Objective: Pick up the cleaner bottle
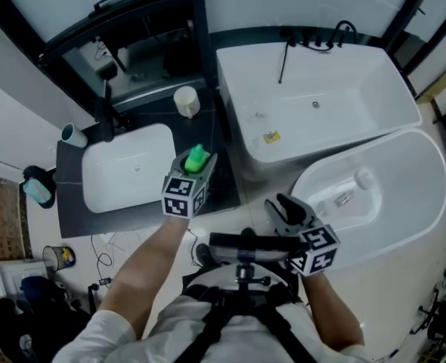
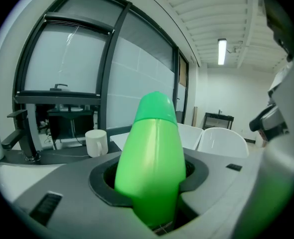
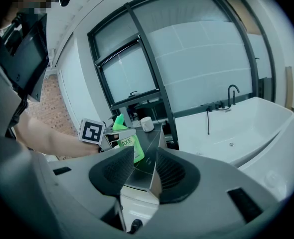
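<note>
We see the green bottle (image 2: pixel 152 153) at frame centre, upright, long axis vertical, cap uppermost, clenched by our left gripper (image 1: pixel 196 166); right gripper (image 3: pixel 139 171) jaws apart, empty.

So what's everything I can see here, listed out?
bottle: one, green, over the counter, in the left gripper
mug: one, white, on the counter behind the sink
cup: one, white, at the counter's left corner
sink: one, white, set in the dark counter
tap: one, black, behind the sink
square tub: one, white, right of the counter
oval tub: one, white, nearer than the square tub
left gripper: one, grey, shut on the bottle
right gripper: one, grey, jaws apart, empty
</note>
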Demonstrator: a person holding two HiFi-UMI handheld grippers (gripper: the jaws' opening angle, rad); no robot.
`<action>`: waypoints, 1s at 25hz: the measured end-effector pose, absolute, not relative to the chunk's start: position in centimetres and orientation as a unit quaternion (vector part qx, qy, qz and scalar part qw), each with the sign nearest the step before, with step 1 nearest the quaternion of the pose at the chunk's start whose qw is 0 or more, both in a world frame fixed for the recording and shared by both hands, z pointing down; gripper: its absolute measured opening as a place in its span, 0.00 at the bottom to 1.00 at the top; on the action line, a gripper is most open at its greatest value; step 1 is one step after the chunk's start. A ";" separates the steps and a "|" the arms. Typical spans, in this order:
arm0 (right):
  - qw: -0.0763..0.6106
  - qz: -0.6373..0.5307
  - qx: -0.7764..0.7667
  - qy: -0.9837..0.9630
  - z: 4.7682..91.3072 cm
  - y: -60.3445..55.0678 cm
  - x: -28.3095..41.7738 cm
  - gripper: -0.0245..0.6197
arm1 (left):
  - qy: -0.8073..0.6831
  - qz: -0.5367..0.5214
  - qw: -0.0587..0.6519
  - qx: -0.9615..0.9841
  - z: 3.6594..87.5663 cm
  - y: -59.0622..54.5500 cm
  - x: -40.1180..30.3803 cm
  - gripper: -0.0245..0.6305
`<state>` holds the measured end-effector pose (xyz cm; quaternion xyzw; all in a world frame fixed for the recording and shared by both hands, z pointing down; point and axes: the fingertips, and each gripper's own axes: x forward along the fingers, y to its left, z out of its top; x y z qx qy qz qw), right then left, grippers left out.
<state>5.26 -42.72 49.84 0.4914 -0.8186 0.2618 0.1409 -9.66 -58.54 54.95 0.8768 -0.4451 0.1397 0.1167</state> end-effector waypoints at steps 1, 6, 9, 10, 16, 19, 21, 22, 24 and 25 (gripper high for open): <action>0.141 0.262 0.492 -0.818 49.8 -42.7 5.3 0.25 | -0.445 0.140 0.116 0.877 55.0 -58.5 -9.7 0.34; 0.139 0.261 0.493 -0.818 49.5 -42.8 5.1 0.25 | -0.448 0.146 0.106 0.876 55.0 -58.6 -9.8 0.34; 0.138 0.260 0.492 -0.819 49.4 -42.8 5.0 0.25 | -0.448 0.152 0.098 0.875 55.0 -58.6 -9.7 0.33; 0.138 0.260 0.492 -0.819 49.5 -42.8 5.0 0.25 | -0.446 0.155 0.096 0.876 55.0 -58.5 -9.6 0.33; 0.140 0.261 0.493 -0.818 49.5 -42.5 5.1 0.25 | -0.436 0.141 0.112 0.882 55.0 -58.8 -9.8 0.34; 0.141 0.260 0.491 -0.819 49.4 -42.5 5.1 0.25 | -0.438 0.140 0.109 0.881 55.3 -58.5 -9.8 0.34; 0.141 0.259 0.491 -0.820 49.4 -42.5 5.1 0.25 | -0.437 0.145 0.107 0.881 55.8 -58.2 -9.7 0.34; 0.142 0.259 0.491 -0.820 49.3 -42.5 5.1 0.25 | -0.436 0.148 0.109 0.881 56.2 -58.1 -9.7 0.34; 0.142 0.259 0.491 -0.820 49.3 -42.4 5.1 0.25 | -0.434 0.152 0.113 0.881 56.8 -57.9 -9.9 0.35; 0.142 0.259 0.491 -0.819 49.3 -42.4 5.2 0.25 | -0.433 0.154 0.113 0.881 56.9 -57.9 -9.9 0.35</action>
